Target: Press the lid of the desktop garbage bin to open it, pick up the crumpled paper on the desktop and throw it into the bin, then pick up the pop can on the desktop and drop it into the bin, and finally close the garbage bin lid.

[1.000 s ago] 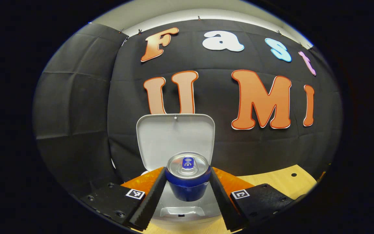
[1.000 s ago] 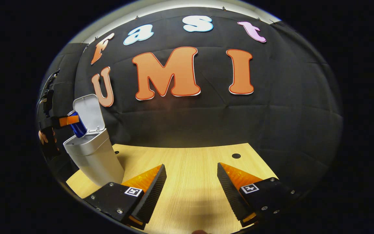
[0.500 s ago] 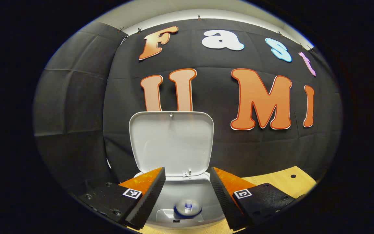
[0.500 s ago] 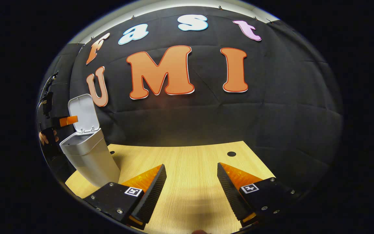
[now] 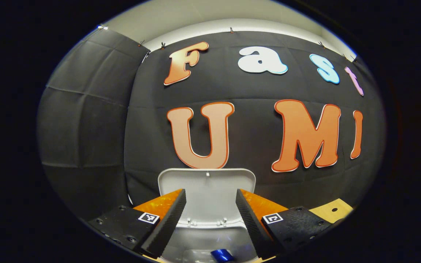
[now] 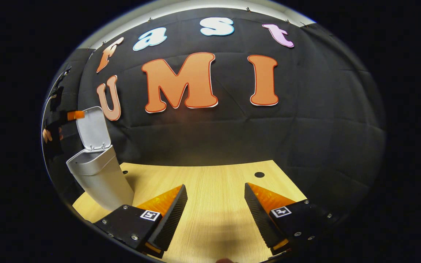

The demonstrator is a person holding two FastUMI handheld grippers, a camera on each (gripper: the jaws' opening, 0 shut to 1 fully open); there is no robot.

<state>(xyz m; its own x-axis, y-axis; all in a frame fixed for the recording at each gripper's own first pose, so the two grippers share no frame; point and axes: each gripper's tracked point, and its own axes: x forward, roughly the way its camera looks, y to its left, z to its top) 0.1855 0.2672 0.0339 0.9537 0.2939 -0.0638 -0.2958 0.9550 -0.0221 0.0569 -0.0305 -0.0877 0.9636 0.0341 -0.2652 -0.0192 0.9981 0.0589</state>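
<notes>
Bin (image 6: 101, 175) at the wooden table's (image 6: 214, 182) left end, its lid (image 5: 207, 193) standing upright and open. Left gripper (image 5: 210, 215) hovers above the opening, fingers spread wide, holding nothing; the can (image 5: 222, 255) lies inside the bin below. Right gripper (image 6: 214, 212) hangs over bare tabletop, fingers wide apart and empty.

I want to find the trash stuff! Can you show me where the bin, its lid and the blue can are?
bin (image 6: 102, 180), right gripper view, on its grey side wall.
lid (image 5: 207, 197), left gripper view, on the inside of the raised flap.
blue can (image 5: 222, 255), left gripper view, on its side, down inside the bin.
</notes>
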